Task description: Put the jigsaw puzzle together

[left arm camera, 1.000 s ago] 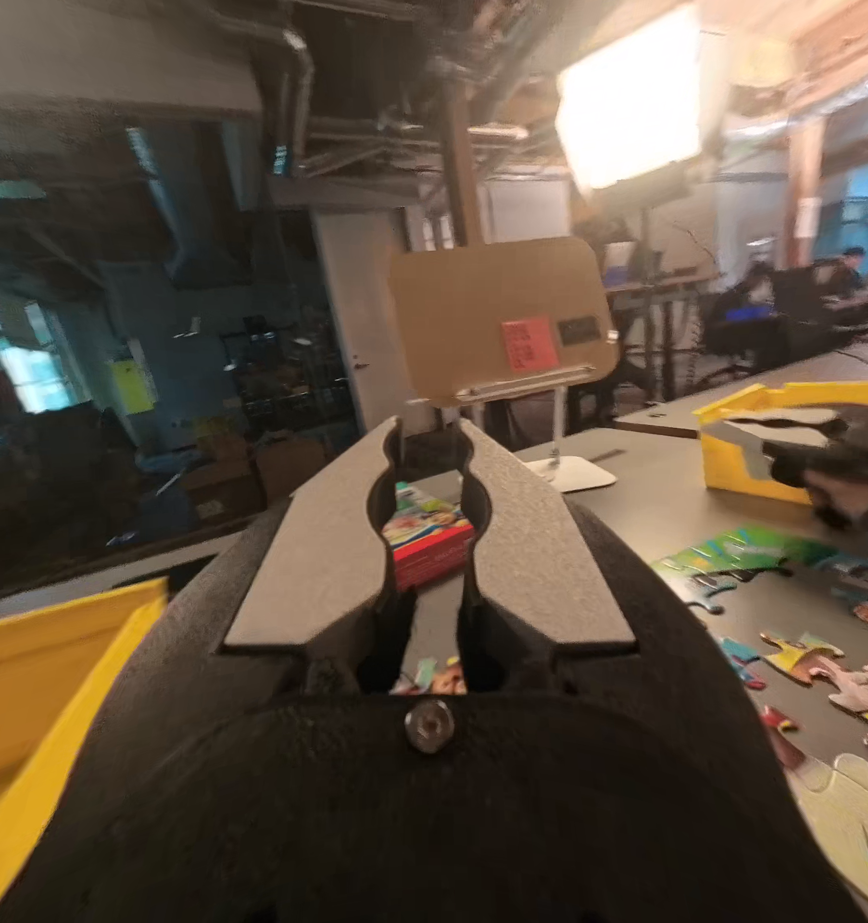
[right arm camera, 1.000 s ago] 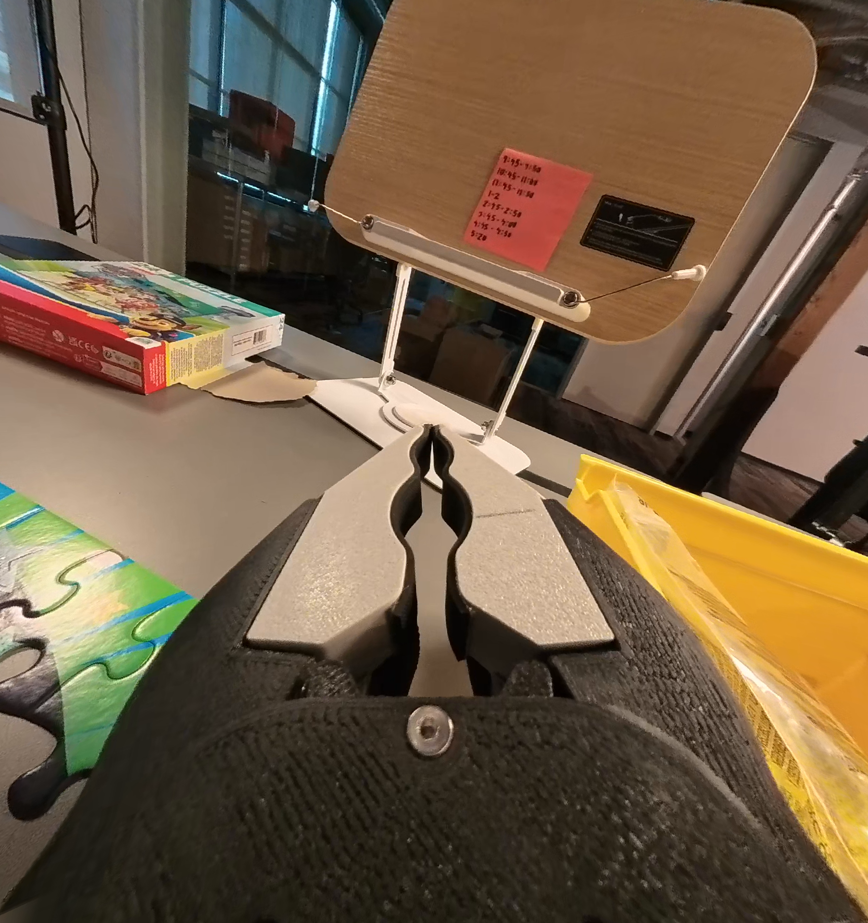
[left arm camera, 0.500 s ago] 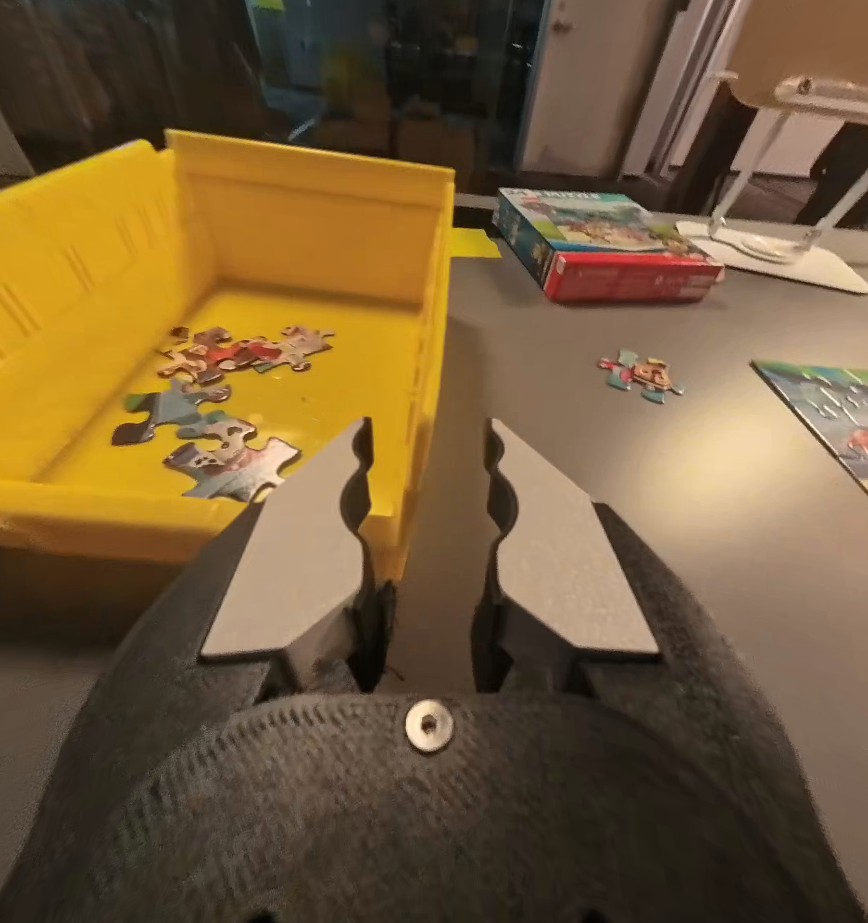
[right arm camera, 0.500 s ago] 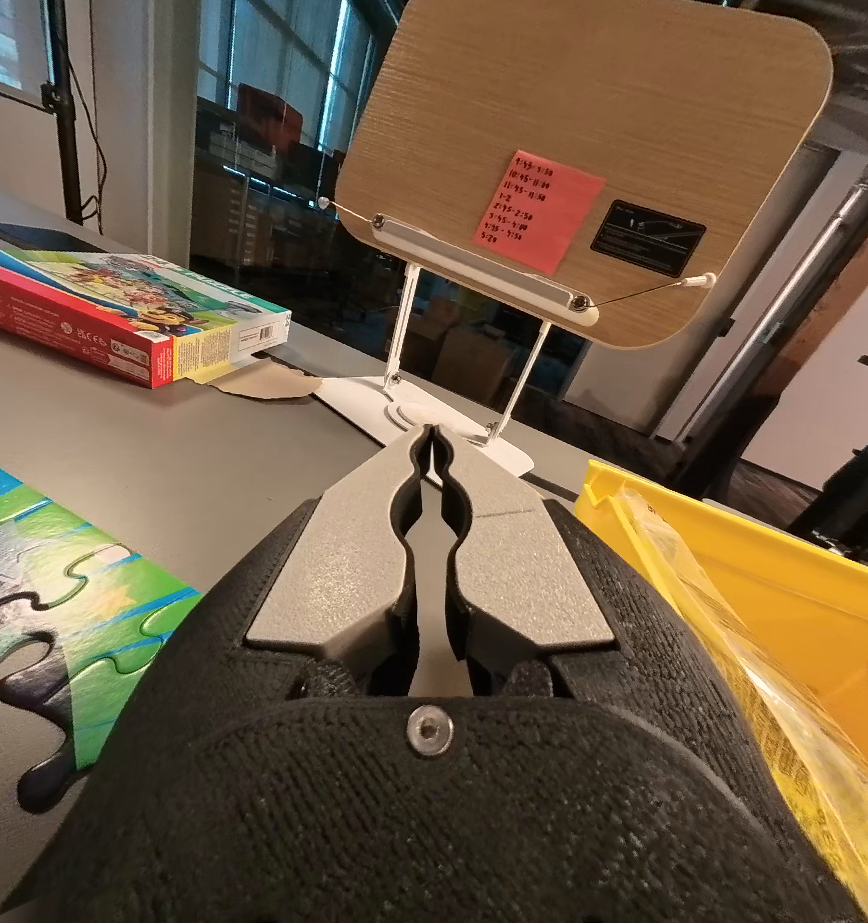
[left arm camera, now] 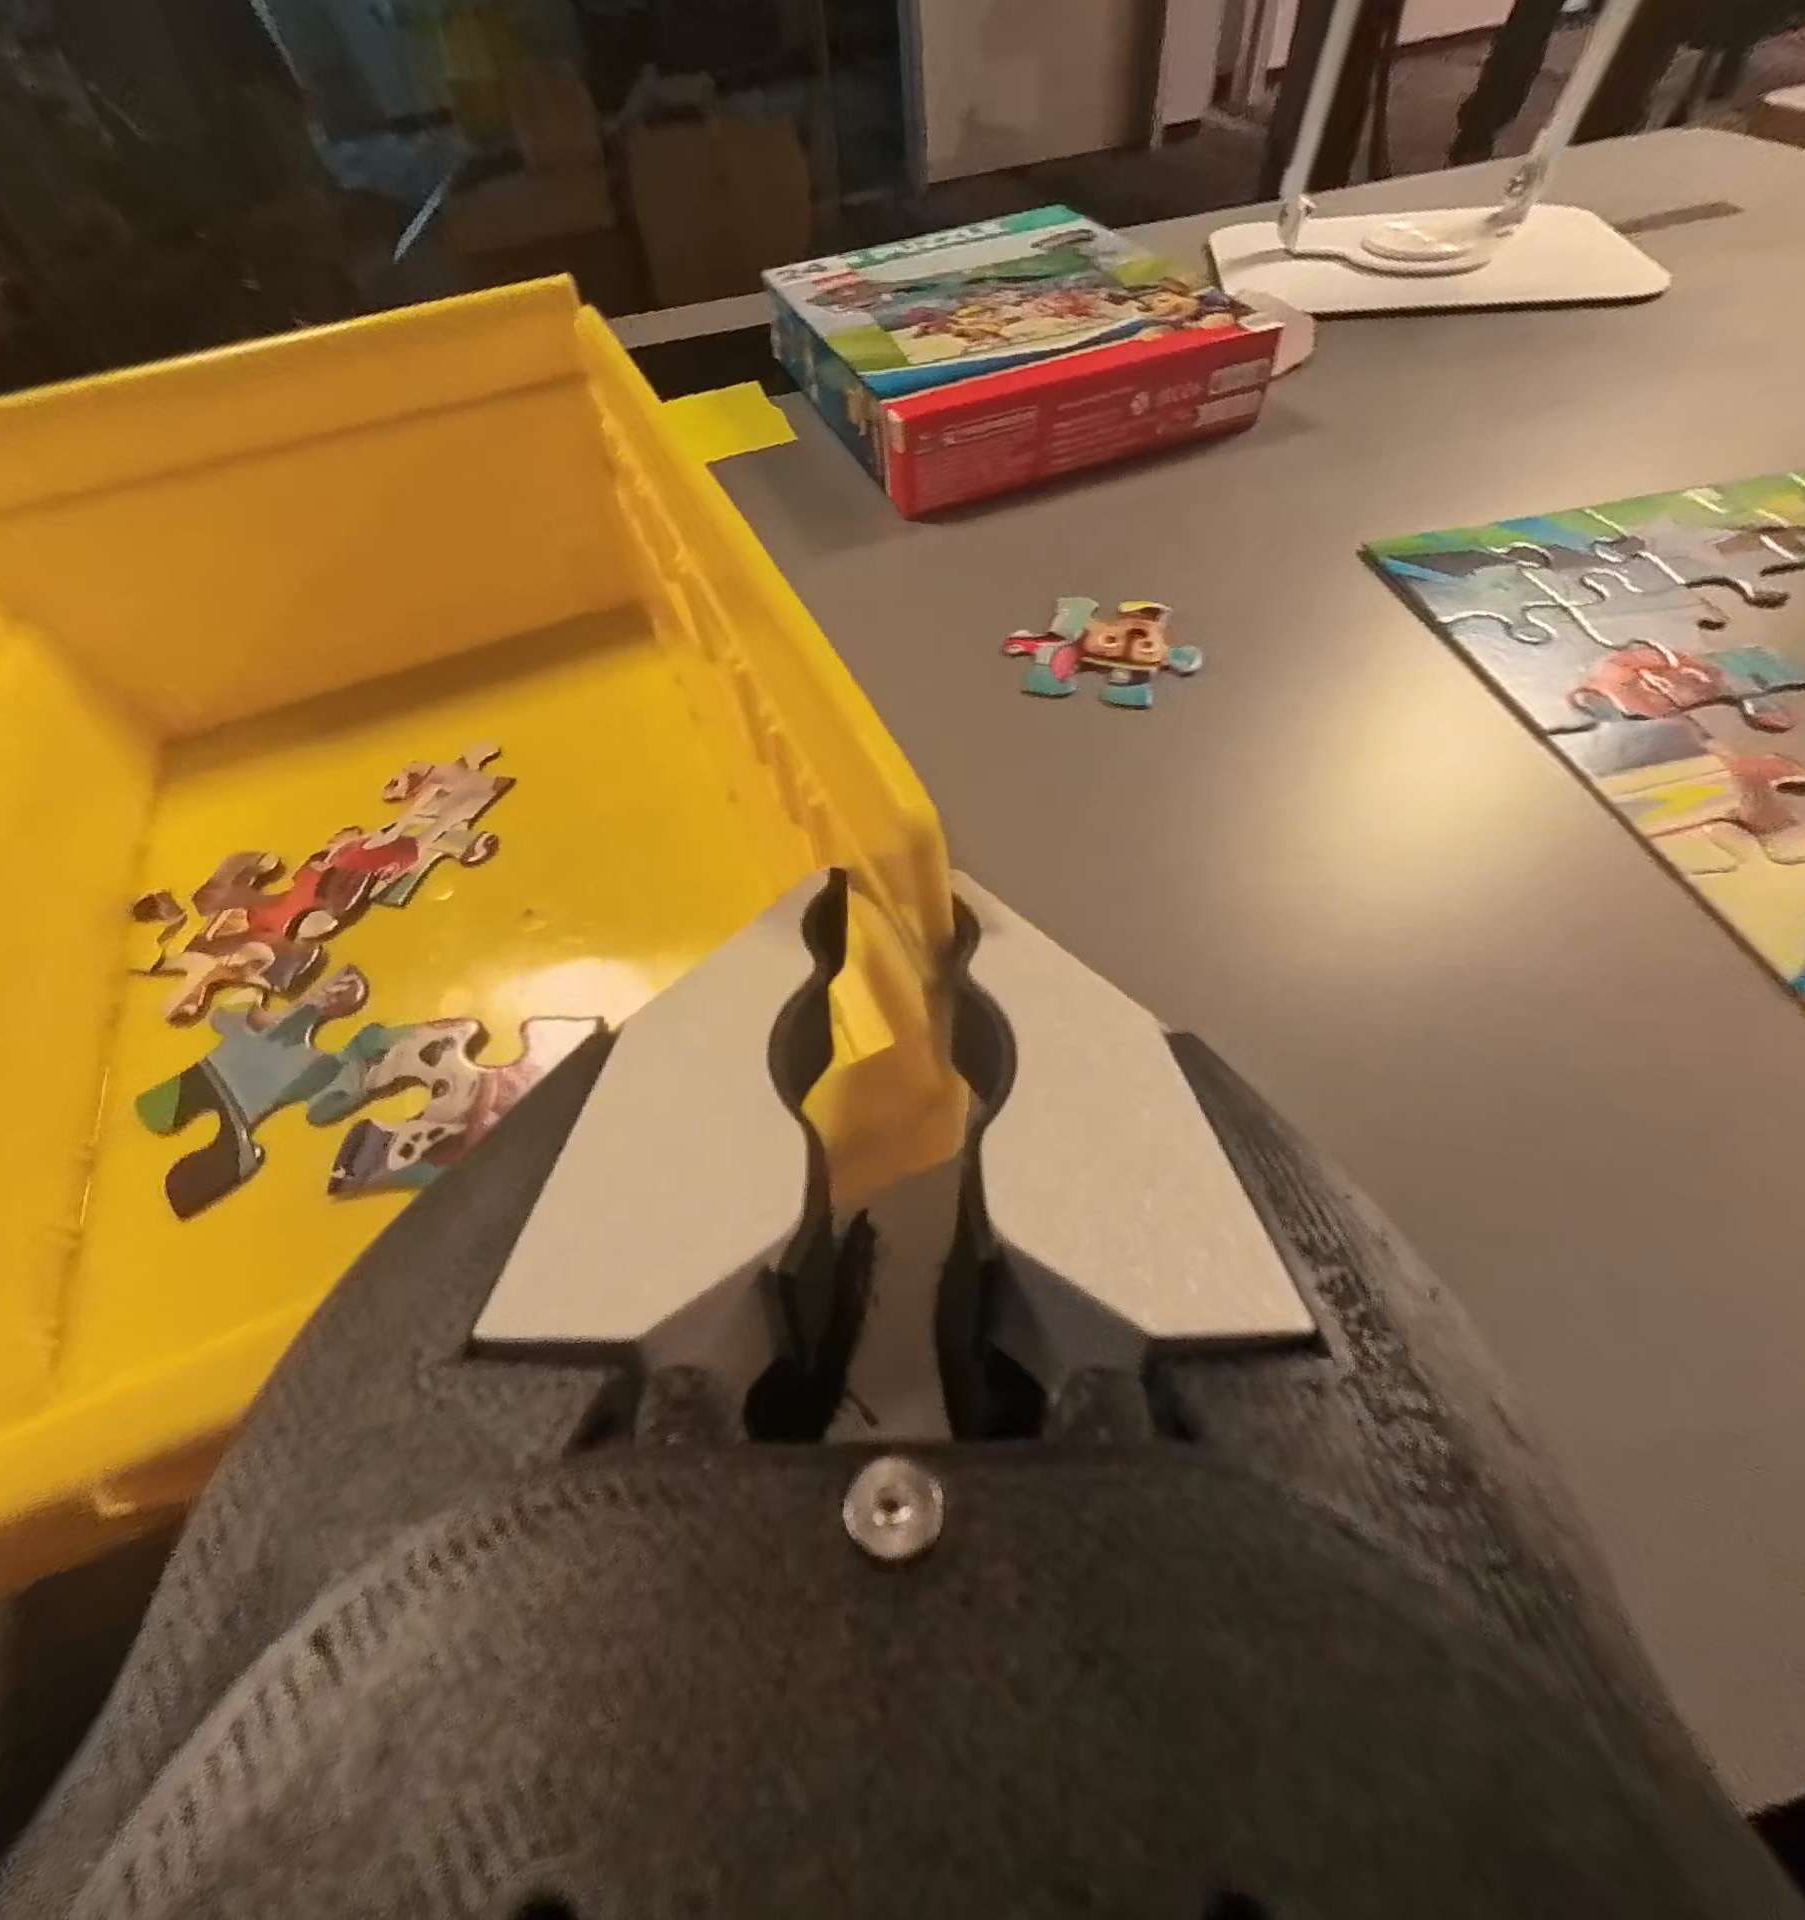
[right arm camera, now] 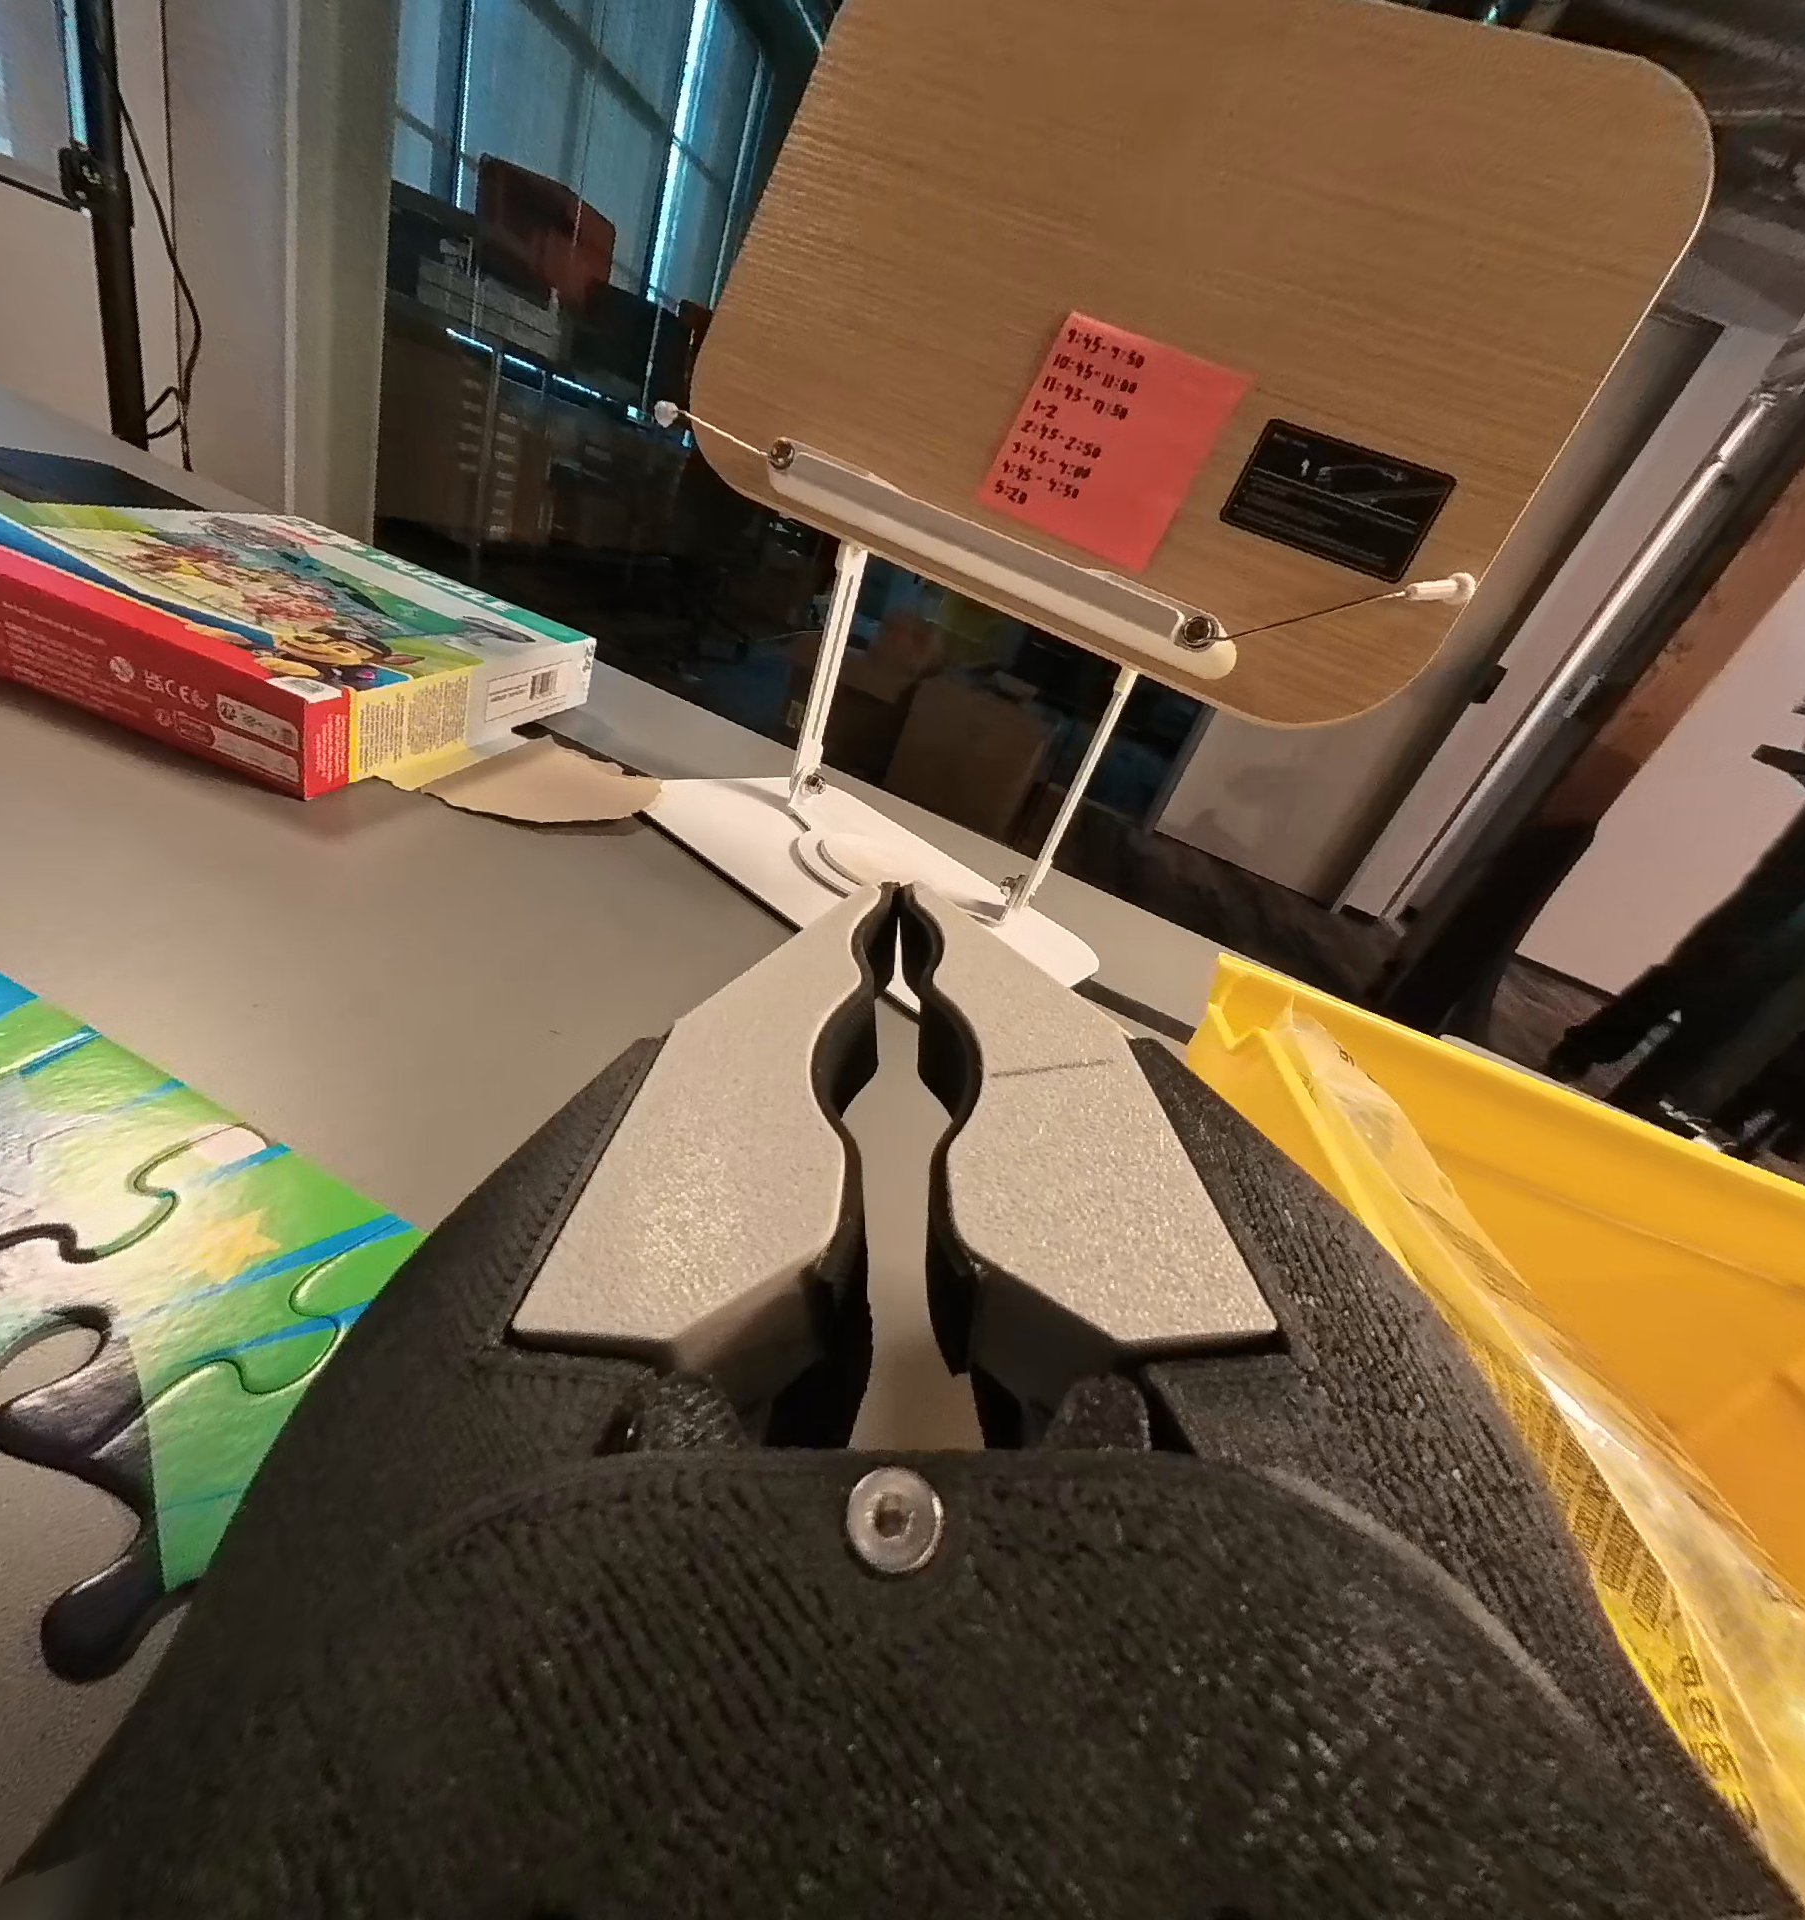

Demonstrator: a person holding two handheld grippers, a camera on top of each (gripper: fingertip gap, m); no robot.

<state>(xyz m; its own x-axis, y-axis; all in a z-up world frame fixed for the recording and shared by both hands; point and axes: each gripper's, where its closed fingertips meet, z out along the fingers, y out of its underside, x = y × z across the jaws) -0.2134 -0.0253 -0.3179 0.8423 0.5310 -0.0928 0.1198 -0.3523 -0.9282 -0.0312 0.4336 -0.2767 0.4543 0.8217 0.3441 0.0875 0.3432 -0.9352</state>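
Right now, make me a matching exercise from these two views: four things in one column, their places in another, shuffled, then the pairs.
Things:
1. left gripper
2. loose puzzle piece
3. pink sticky note
4. clear plastic bag

Places:
A. on the wooden stand
B. fingers astride the yellow bin wall
C. in the right-hand yellow bin
D. alone on the grey table

Pairs: 1-B, 2-D, 3-A, 4-C

The bin (left arm camera: pixel 378 540) is glossy yellow plastic; its floor shines. The fingers (left arm camera: pixel 669 1132) have matt, grainy grey faces, set in rough black textured housing with a metal screw (left arm camera: pixel 893 1507). The tabletop (left arm camera: pixel 1293 935) is smooth matt grey. The board (right arm camera: pixel 1189 260) looks like wood grain, the box (right arm camera: pixel 202 644) printed cardboard
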